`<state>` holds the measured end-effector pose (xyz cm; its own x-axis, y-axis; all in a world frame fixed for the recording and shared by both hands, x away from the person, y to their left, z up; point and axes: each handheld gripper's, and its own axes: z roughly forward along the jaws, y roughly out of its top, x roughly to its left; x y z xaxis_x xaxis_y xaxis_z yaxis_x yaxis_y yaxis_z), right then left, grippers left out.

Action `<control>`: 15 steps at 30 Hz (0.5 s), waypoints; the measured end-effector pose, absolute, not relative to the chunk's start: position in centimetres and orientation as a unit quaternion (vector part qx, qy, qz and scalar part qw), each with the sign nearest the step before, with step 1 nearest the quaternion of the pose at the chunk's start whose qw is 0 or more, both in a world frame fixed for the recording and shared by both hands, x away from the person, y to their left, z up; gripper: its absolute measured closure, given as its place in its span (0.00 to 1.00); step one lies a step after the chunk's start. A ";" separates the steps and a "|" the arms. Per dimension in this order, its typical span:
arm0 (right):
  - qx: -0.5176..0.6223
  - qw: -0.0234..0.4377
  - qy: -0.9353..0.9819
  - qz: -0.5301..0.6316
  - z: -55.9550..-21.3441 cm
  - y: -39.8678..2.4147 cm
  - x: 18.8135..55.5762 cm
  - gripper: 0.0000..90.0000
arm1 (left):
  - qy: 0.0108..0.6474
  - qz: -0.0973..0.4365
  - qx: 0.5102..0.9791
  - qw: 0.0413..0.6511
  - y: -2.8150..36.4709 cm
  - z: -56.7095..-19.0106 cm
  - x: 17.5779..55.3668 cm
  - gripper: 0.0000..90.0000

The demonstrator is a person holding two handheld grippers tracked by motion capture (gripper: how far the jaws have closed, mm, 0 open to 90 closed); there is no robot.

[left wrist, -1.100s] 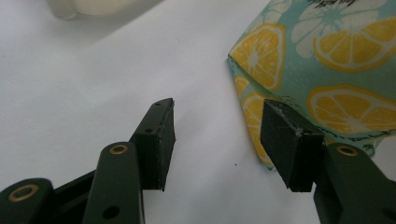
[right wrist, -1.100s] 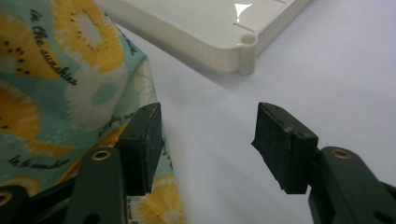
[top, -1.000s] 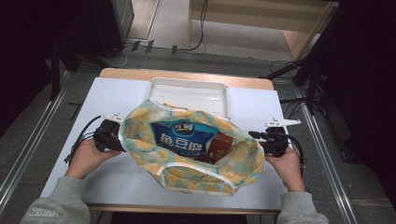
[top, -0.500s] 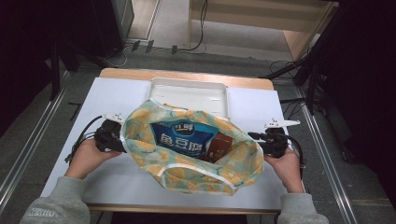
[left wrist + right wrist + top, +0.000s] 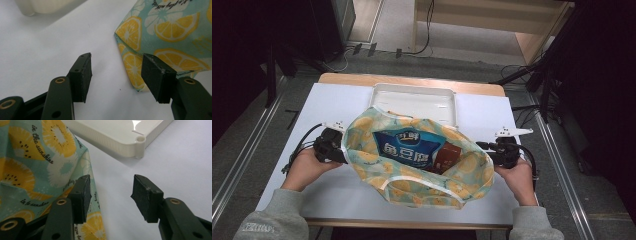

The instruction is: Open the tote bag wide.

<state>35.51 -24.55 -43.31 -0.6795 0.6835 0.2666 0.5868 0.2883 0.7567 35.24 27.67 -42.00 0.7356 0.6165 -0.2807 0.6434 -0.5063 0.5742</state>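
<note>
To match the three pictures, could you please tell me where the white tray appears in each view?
High view: white tray at the table's far edge, behind the lemon-print bag.
Left gripper view: its corner at top left.
Right gripper view: across the top, right of the bag.
Shared landmark: the bag.

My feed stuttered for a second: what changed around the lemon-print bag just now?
Little visibly moved. The right claw has been closing, nothing pinched between its pads; the bag edge lies beside one pad. The left claw opened slightly, beside the bag's corner. Both hands, the bag with the blue packet, and the white tray stayed put.
</note>
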 end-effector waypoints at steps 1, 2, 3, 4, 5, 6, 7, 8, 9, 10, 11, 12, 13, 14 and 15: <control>0.395 0.056 0.802 0.445 -43.3 -24.6 35.5 0.56 | 0.363 -0.020 0.867 0.341 27.6 -41.9 35.3 0.47; 0.394 0.056 0.803 0.445 -43.2 -24.6 35.4 0.56 | 0.362 -0.019 0.867 0.342 27.6 -41.9 35.3 0.47; 0.395 0.056 0.802 0.444 -43.2 -24.6 35.3 0.56 | 0.361 -0.020 0.867 0.344 27.7 -41.9 35.4 0.47; 0.396 0.055 0.803 0.443 -43.1 -24.6 35.3 0.55 | 0.360 -0.022 0.866 0.345 27.7 -41.9 35.4 0.47; 0.396 0.055 0.803 0.442 -43.1 -24.6 35.2 0.55 | 0.360 -0.022 0.866 0.345 27.7 -41.9 35.4 0.47; 0.396 0.055 0.803 0.442 -43.1 -24.6 35.2 0.55 | 0.361 -0.023 0.866 0.346 27.7 -41.9 35.4 0.47; 0.393 0.059 0.803 0.444 -43.0 -24.5 35.1 0.55 | 0.361 -0.022 0.867 0.343 27.8 -41.9 35.3 0.47; 0.394 0.058 0.803 0.444 -42.9 -24.5 35.0 0.55 | 0.361 -0.022 0.867 0.343 27.9 -41.9 35.3 0.47; 0.391 0.059 0.803 0.446 -42.8 -24.4 35.0 0.55 | 0.361 -0.023 0.867 0.344 27.9 -41.9 35.3 0.47; 0.392 0.058 0.803 0.445 -42.8 -24.4 35.0 0.55 | 0.362 -0.023 0.866 0.345 28.0 -41.9 35.3 0.47; 0.390 0.058 0.804 0.445 -42.8 -24.3 35.0 0.55 | 0.362 -0.025 0.865 0.346 28.0 -41.9 35.3 0.47; 0.389 0.058 0.804 0.445 -42.8 -24.2 35.0 0.55 | 0.362 -0.025 0.865 0.346 28.0 -41.9 35.3 0.47; 0.390 0.058 0.805 0.444 -42.8 -24.2 35.0 0.55 | 0.362 -0.026 0.864 0.349 28.0 -41.9 35.4 0.47; 0.388 0.057 0.806 0.443 -42.8 -24.1 35.0 0.55 | 0.362 -0.026 0.864 0.349 28.0 -41.9 35.4 0.47; 0.387 0.057 0.807 0.442 -42.8 -24.1 35.1 0.55 | 0.363 -0.028 0.863 0.350 28.0 -41.9 35.4 0.47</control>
